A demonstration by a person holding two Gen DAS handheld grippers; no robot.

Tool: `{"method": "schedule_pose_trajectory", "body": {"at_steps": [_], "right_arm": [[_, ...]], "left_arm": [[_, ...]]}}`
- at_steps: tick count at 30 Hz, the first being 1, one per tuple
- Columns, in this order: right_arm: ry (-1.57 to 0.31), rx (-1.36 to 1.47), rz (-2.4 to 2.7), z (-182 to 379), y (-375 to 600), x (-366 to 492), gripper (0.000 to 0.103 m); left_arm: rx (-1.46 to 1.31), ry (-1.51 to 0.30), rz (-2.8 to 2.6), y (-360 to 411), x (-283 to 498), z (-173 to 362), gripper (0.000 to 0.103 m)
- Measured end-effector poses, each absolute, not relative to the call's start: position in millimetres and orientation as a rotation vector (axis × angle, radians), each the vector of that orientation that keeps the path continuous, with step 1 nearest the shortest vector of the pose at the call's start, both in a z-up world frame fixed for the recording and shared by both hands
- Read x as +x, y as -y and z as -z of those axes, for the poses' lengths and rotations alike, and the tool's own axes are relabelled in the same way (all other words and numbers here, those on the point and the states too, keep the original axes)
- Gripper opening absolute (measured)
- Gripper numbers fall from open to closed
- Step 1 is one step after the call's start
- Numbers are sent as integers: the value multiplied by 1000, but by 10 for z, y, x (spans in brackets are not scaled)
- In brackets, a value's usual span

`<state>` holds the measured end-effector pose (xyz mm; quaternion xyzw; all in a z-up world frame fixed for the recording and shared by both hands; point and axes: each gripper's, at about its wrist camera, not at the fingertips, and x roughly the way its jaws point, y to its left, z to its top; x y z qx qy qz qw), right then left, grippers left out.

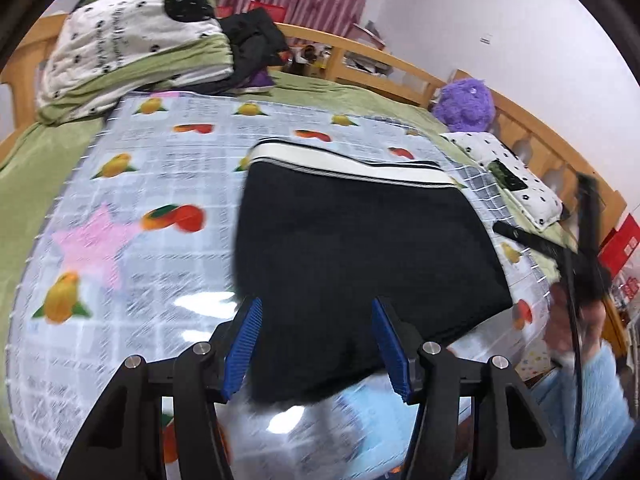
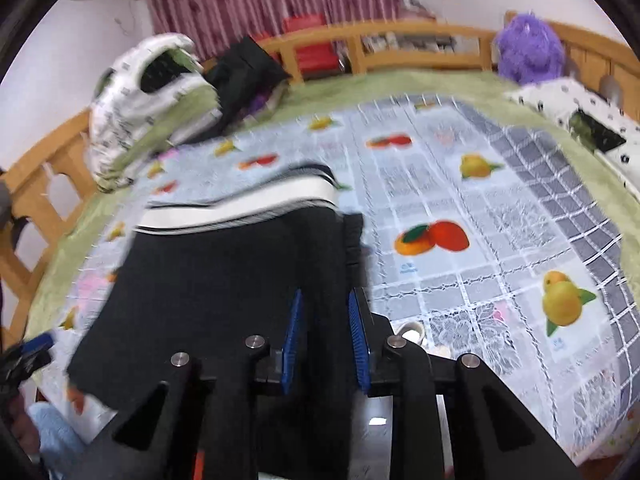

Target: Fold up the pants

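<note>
The black pants (image 1: 352, 240) lie folded on the fruit-print cloth (image 1: 140, 184), with the white striped waistband (image 1: 344, 166) at the far end. My left gripper (image 1: 318, 312) hangs over the near edge of the pants, its blue pads wide apart and off the cloth. In the right wrist view the pants (image 2: 224, 280) fill the left half. My right gripper (image 2: 325, 300) is over their right edge; a narrow gap separates its pads and they press on nothing. The right gripper also shows, blurred, in the left wrist view (image 1: 588, 240), held by a hand in a light blue sleeve (image 1: 600, 392).
The cloth covers a green-sheeted bed with a wooden rail (image 1: 384, 56). A folded spotted quilt (image 1: 132, 44) and dark clothes (image 1: 256, 40) sit at the far left. A purple plush toy (image 1: 466, 104) and a spotted pillow (image 1: 516, 176) lie at the far right.
</note>
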<state>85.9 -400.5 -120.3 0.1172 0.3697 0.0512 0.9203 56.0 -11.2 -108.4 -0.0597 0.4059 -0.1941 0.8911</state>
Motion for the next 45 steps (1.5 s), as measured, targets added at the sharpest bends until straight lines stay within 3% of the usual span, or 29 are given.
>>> {"method": "schedule_pose_trajectory", "body": {"at_steps": [5,7,14,16,20,22,24,28,29,31,32,38,42,45], "right_arm": [[-840,150,-157,1482,3696,589,24],[-937,109,-124,1779,3625,619,24],[-906,177,-158,1634,3754,571,25],[-837,194,-139,1453,3804,669,35],[-767,144,-77,1180,3784,1153,41],[-773,180,-66,1154,3817,1500,51],[-808,231,-53,1219,3888,1872,53],[-924,339,-112,1582,3918,2333,50],[-895,293,-91,1615,3863,2325,44],[-821,208,-99,1538,3768,2225,20],[-794,213,-112,1488,3777,2184,18],[-824,251,-94,1637,4006,2250,18],[-840,239,-80,1557,4008,2250,29],[-762,205,-56,1356,3946,2135,31]], "left_arm": [[-60,-939,308,327,658,1566,54],[-17,-886,290,360,533,1685,55],[-85,-923,329,254,584,1456,55],[-97,-926,316,236,720,1372,55],[-53,-919,301,325,1152,1134,55],[-43,-897,308,375,1404,1024,55],[-24,-877,293,433,1673,966,55],[-5,-843,276,491,1945,1031,55],[-24,-844,276,477,1977,1070,55],[-48,-868,277,472,2025,1154,55],[-42,-879,283,483,2039,1186,55],[-17,-885,261,549,2097,1219,55],[11,-879,240,611,2116,1217,55],[11,-867,237,645,2150,1182,55]]}}
